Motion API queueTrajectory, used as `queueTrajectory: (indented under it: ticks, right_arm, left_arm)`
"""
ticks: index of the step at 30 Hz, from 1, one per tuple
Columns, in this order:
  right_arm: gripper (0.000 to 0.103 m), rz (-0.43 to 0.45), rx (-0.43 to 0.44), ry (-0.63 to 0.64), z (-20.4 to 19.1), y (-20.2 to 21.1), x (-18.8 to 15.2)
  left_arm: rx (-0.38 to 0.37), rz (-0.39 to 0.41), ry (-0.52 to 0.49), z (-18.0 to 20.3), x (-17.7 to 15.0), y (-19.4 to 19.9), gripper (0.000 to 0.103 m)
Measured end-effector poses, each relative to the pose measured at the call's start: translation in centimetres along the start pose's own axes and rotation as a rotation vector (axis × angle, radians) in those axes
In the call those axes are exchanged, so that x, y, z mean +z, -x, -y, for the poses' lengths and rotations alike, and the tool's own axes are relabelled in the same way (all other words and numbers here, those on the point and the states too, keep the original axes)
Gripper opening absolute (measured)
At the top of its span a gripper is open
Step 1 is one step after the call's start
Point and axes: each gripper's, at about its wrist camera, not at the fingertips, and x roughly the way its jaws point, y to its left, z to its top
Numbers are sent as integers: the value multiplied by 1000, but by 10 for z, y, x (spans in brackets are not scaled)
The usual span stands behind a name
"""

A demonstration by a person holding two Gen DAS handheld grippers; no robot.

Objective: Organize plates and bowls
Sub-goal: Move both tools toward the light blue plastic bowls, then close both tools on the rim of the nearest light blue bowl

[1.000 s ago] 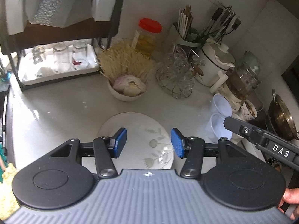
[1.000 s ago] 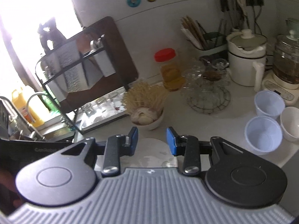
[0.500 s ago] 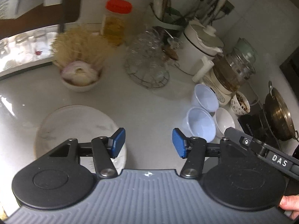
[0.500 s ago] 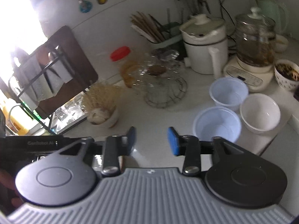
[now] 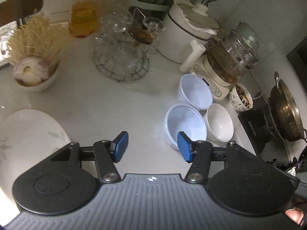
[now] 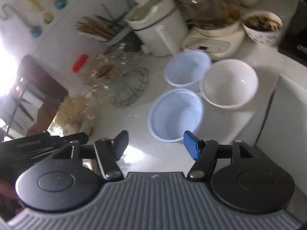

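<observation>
While the left gripper (image 5: 151, 146) hangs wide and empty, the right gripper's (image 6: 156, 143) jaws are opening on nothing. Two pale blue bowls (image 5: 185, 124), one white bowl (image 5: 219, 124) and one plate (image 5: 28, 130) sit on the counter (image 5: 107, 103).

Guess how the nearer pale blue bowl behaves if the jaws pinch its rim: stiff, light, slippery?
The nearer blue bowl looks thin-walled and translucent like plastic, so probably light, and its rim may flex when pinched. Its glossy, steep wall could slip between the pads. It sits close beside the white bowl, so a push would likely nudge that too.
</observation>
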Motion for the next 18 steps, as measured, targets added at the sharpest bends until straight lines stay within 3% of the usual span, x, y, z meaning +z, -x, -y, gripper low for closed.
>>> queueTrajectory:
  ticks: [9, 18]
  right_arm:
    - [65, -88, 34, -135, 43, -35, 7]
    - [44, -96, 17, -166, 64, -66, 26]
  left_arm:
    - [-28, -72, 81, 4, 6, -58, 62]
    - [-65, -144, 121, 7, 9, -111, 56]
